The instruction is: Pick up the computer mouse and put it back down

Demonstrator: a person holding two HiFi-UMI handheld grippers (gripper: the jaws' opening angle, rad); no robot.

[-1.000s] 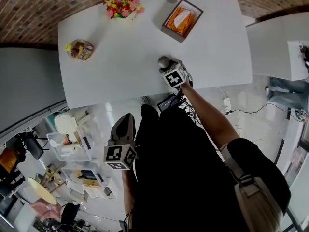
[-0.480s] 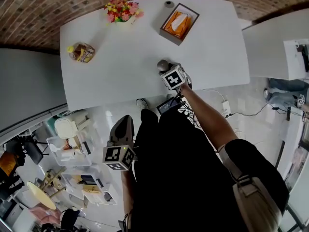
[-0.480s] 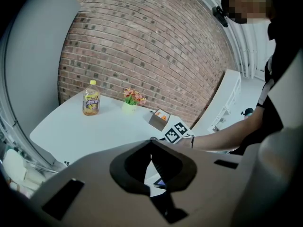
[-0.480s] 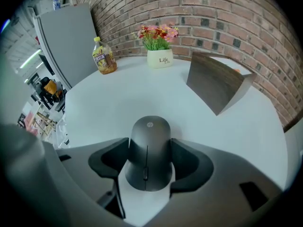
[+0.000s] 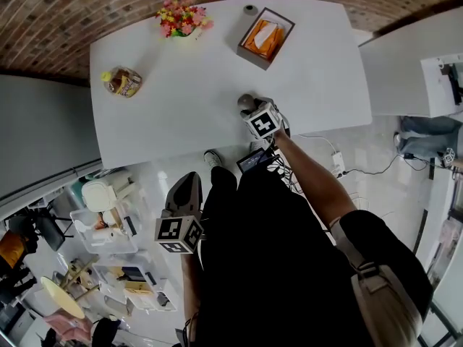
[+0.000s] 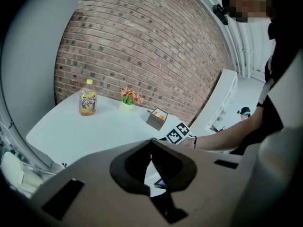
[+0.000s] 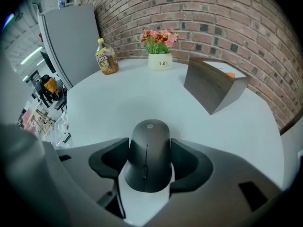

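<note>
The dark grey oval computer mouse (image 7: 149, 152) sits between the jaws of the right gripper (image 7: 147, 167), which press on its two long sides. Its long axis runs straight along the gripper, logo end pointing away. It is on the person's side of the brown wooden tissue box (image 7: 213, 86), well apart from it, over the white table (image 5: 166, 114). Whether it touches the tabletop I cannot tell. The left gripper (image 5: 182, 197), jaws together on nothing, hangs much farther from the box, off the table.

white table (image 5: 181, 114): bottle (image 5: 121, 82), flowerpot (image 5: 181, 17), box (image 5: 265, 37)
</note>
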